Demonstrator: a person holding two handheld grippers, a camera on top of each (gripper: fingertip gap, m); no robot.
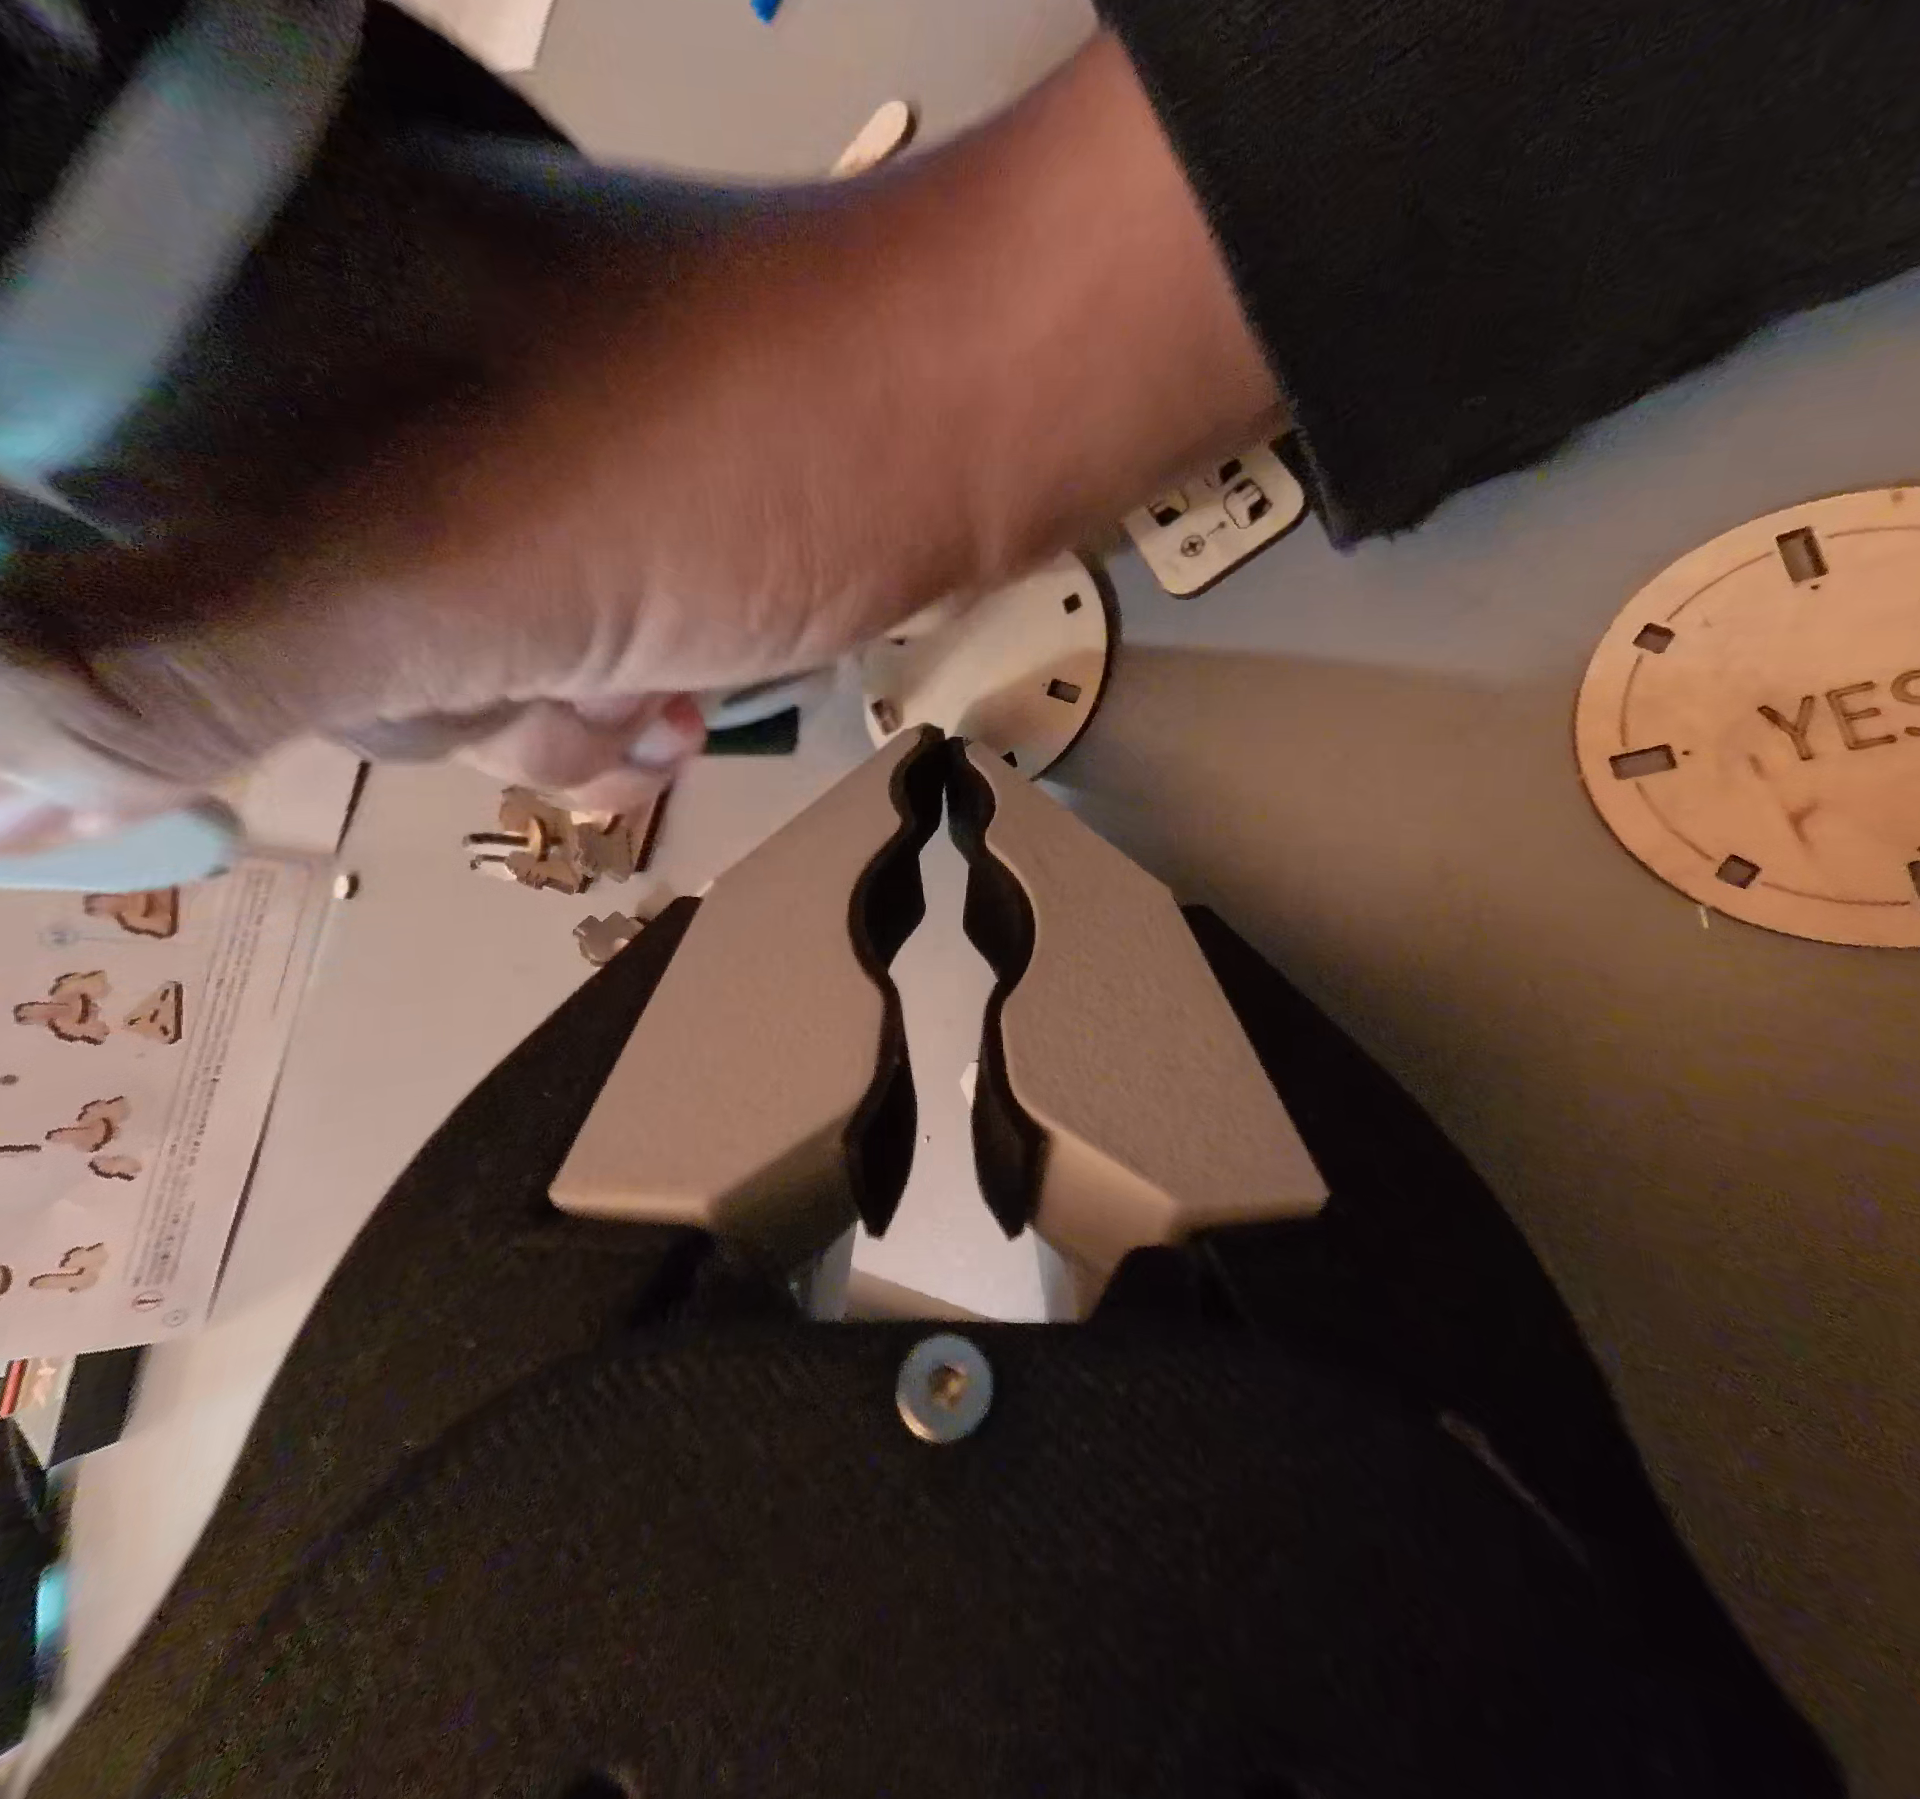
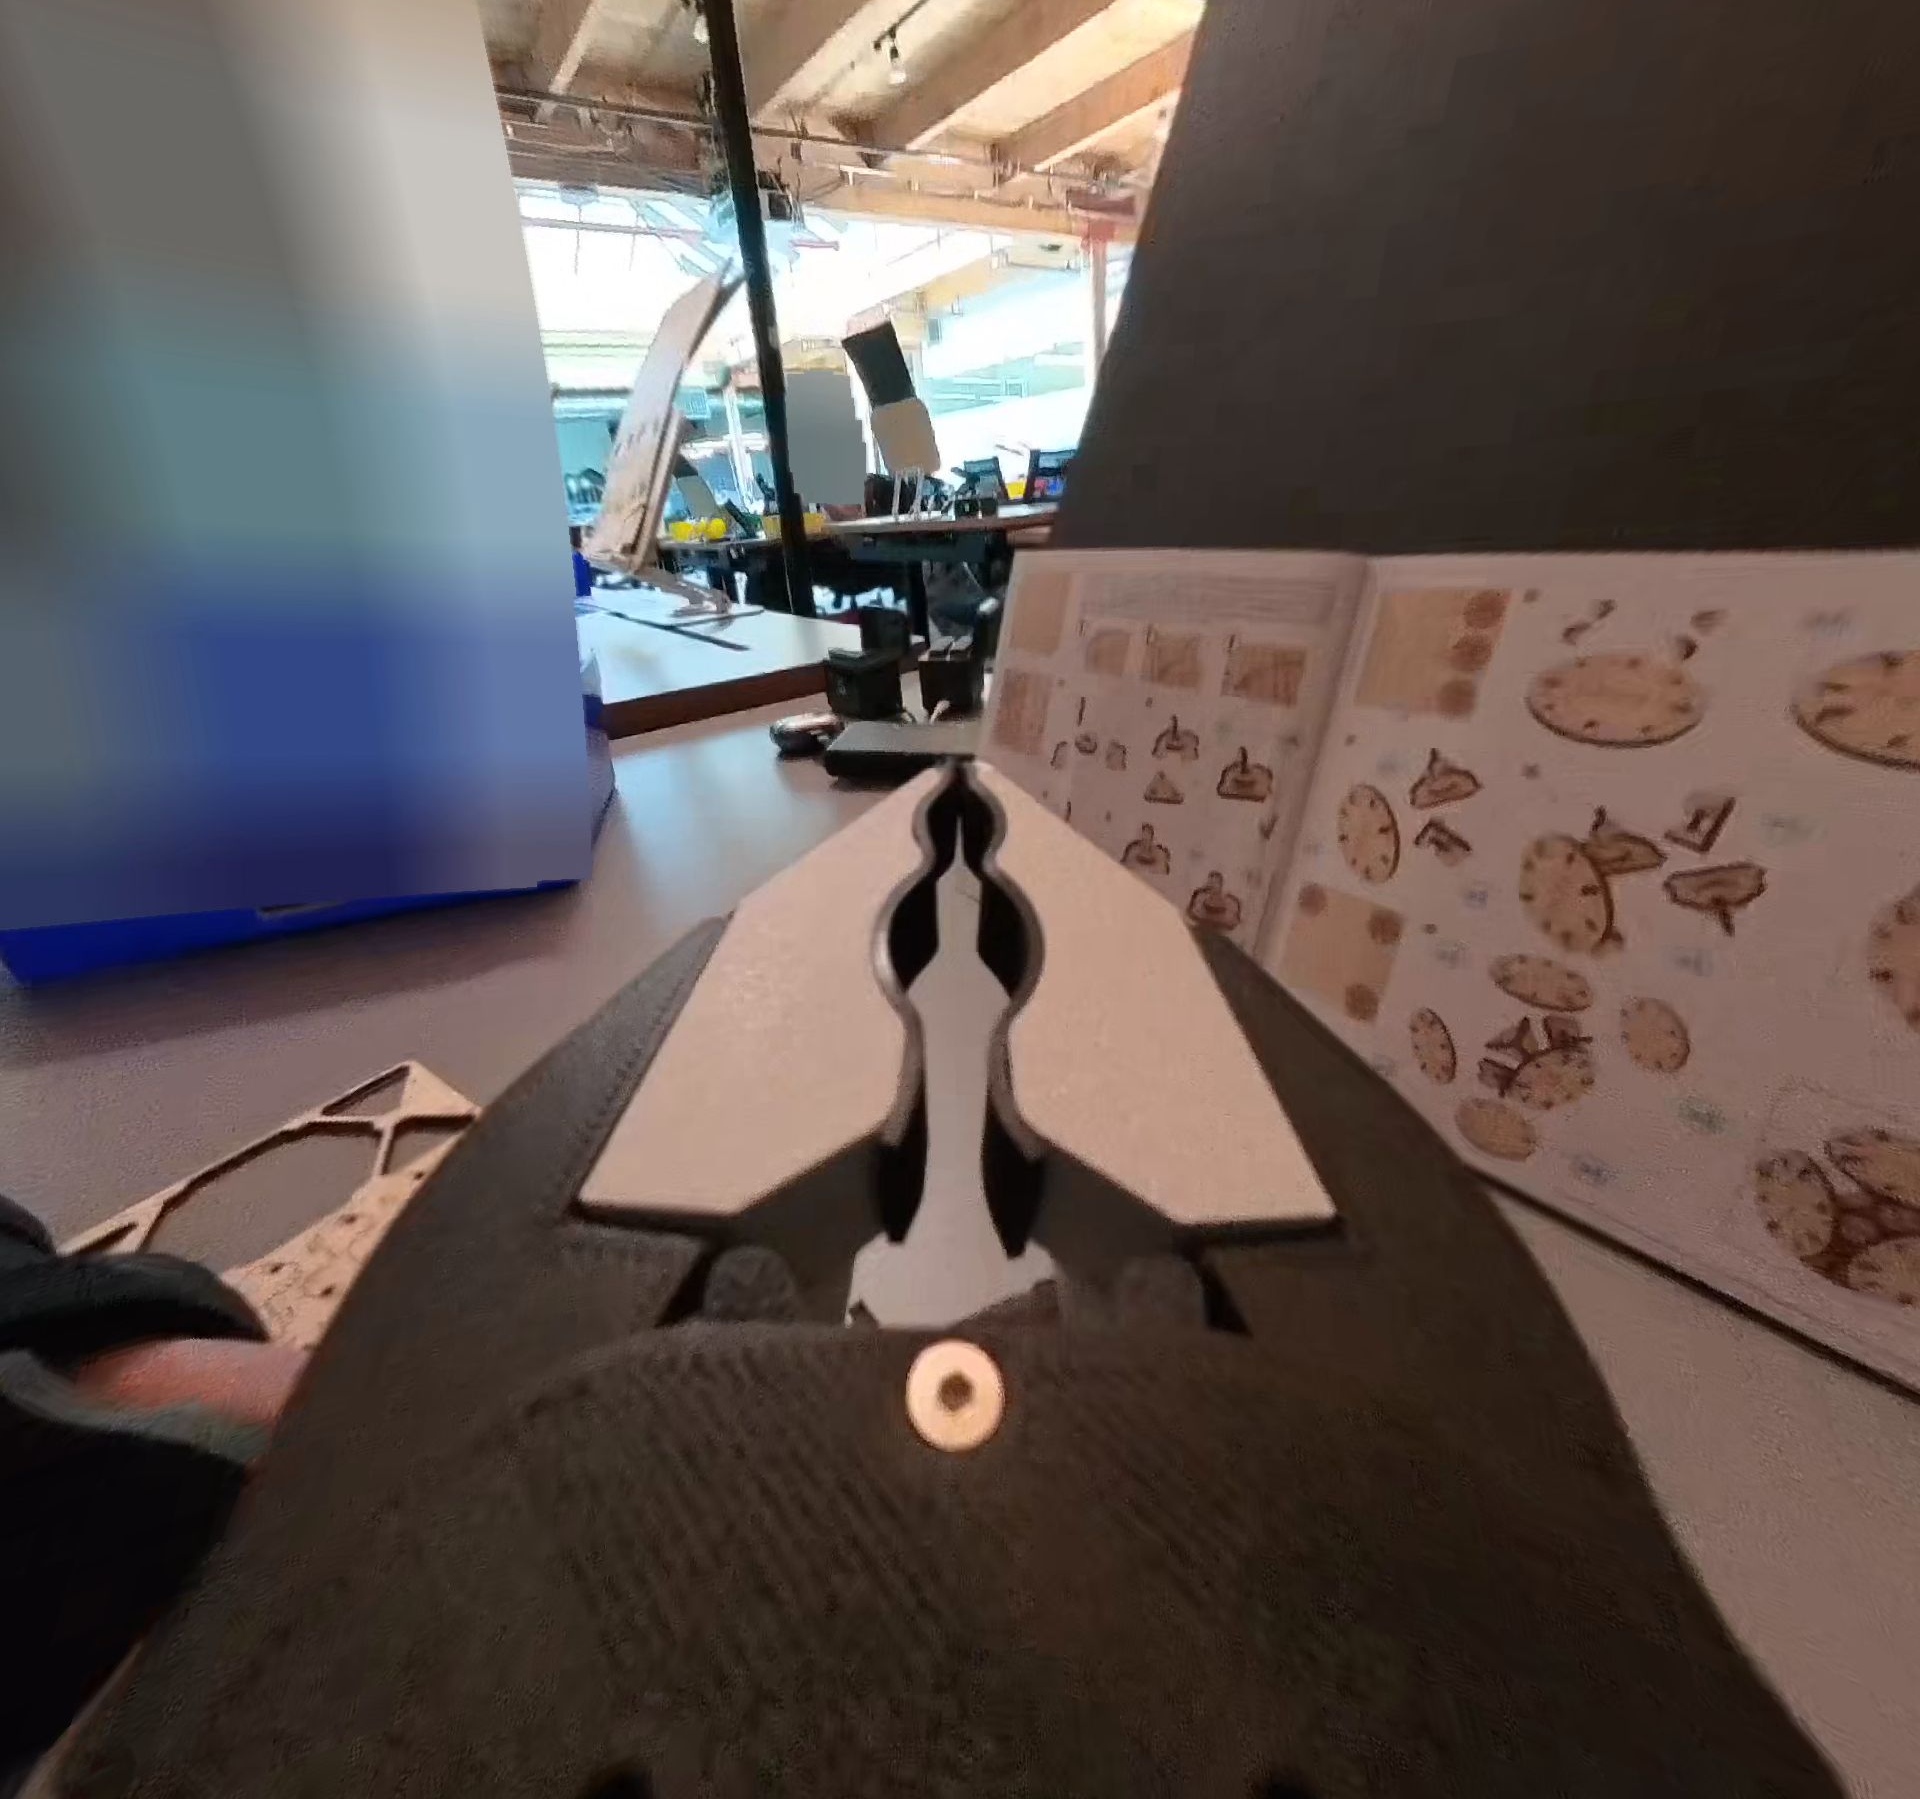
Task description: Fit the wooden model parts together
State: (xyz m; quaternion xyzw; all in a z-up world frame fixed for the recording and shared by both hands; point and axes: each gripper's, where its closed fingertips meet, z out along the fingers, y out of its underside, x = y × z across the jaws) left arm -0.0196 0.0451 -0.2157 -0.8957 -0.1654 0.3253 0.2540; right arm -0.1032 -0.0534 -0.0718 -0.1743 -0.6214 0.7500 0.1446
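The left gripper has its fingertips pressed together with nothing between them, its tip just at the rim of a small wooden disc with square slots that lies on the grey desk. A hand in a dark sleeve reaches across above the gripper and covers part of that disc. Just beyond the disc lies a small wooden tag. Towards the right edge of the view sits a larger wooden disc with slots round its rim. To the left of the gripper lie small wooden pieces, and further left an instruction sheet.

The right gripper is likewise closed on nothing, held low over the desk. Just right of it an open instruction booklet leans up. A flat black device lies beyond the tip. A blue box stands to the left, and a cut-out wooden sheet lies at the near left.
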